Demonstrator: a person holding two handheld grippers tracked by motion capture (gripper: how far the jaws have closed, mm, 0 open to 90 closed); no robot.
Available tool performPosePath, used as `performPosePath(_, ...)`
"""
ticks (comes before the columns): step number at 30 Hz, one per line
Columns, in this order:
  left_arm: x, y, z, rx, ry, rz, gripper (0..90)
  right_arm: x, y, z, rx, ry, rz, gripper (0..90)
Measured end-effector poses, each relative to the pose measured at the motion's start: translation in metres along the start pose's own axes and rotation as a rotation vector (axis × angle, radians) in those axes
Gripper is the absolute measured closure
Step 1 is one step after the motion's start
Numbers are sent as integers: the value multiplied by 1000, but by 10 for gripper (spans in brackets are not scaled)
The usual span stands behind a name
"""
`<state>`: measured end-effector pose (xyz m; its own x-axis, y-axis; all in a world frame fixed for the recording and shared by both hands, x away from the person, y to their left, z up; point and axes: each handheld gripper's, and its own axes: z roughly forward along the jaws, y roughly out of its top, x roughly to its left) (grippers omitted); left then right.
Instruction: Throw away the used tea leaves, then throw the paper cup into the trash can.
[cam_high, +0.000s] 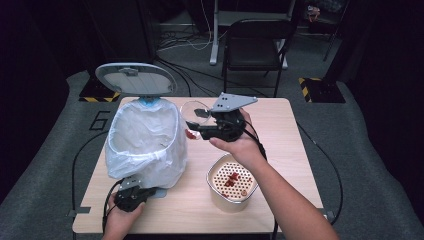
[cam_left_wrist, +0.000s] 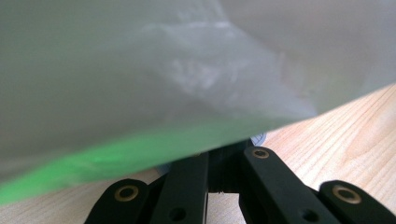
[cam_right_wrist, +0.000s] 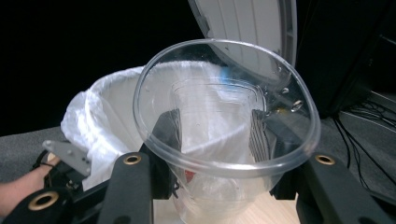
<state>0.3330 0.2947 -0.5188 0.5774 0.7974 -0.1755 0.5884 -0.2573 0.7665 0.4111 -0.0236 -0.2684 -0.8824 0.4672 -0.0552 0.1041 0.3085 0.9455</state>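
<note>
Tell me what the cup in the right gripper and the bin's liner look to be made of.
Cup: clear, glossy, thin plastic by the look; the right gripper pads show through its wall, and droplets cling inside. Bin liner: thin whitish translucent plastic film, crinkled and folded over the rim, with a soft sheen.

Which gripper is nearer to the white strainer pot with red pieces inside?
The right. The right gripper holds a clear plastic cup just beyond the strainer pot, above the table. The left gripper sits farther off, at the foot of the bin.
</note>
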Motion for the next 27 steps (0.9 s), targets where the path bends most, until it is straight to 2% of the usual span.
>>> performPosePath(5,0,0,0,2,1,2,900,1,13,11,-29,10,11,535)
performPosePath(7,-2,-1,0,-2,13,-26,900,3,18,16,-39,24,9,535)
performPosePath(8,0,0,0,3,-2,-11,900,4,20,18,-42,27,9,535)
performPosePath(9,0,0,0,1,-1,1,900,5,22,21,-46,30,5,536)
performPosePath(14,0,0,0,3,-2,-3,900,13,28,38,-64,50,-1,534)
performPosePath(17,0,0,0,4,-1,-3,900,18,29,52,-61,51,-3,533)
performPosePath(19,-2,0,0,-1,10,-33,900,20,30,62,-55,60,-7,532)
performPosePath(20,-2,0,0,-1,10,-32,900,21,30,66,-50,60,-6,531)
performPosePath(21,0,0,0,3,-2,-6,900,21,30,69,-46,64,-5,531)
performPosePath(27,0,0,0,2,-1,-1,900,27,28,91,-10,75,-15,529)
